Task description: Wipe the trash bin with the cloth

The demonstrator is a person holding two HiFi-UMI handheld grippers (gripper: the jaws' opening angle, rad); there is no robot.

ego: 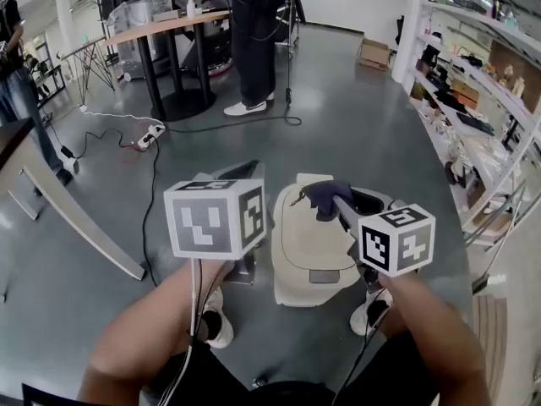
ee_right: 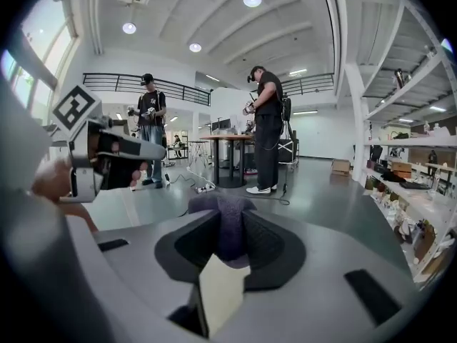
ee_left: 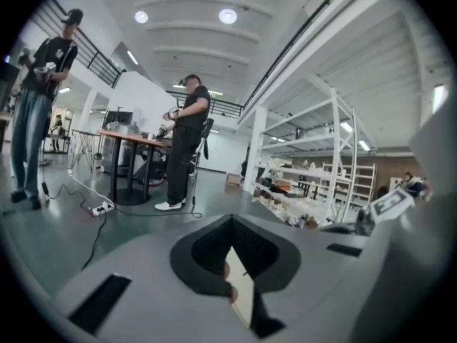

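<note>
Starting from the left: the left gripper hangs at roughly 10 o'clock of the trash bin. Its own view shows the jaws pressed together with nothing in them, so it's just idle and not steadying anything. The bin stands on the floor right in front of the person's shoes, cream lid facing up, with a dark opening at about its 1 o'clock.

The cloth, a dark purple wad, sits at 12 o'clock of the lid. The right gripper comes in from 4 o'clock and is clamped down on it. In the right gripper view a fold of cloth is bunched between the pads and the rest bulges out past the tips. From above I can't tell whether the cloth is pressing on the lid or just over it.

What I'd worry about:

- The bin looks light and nothing is holding it. A firm wipe toward 6 o'clock could slide it into the shoes, or tip it.
- Only a bunch of the cloth is pinched. If it drags on the lid edge, it could pull out and drop into the dark opening.
- With the cloth wadded up like that, the hard jaw tips might scrape the plastic rather than the fabric.
- If the lid is hinged, pushing on the far edge might rock it.

Bracing the bin with the idle gripper would probably fix most of these.
</note>
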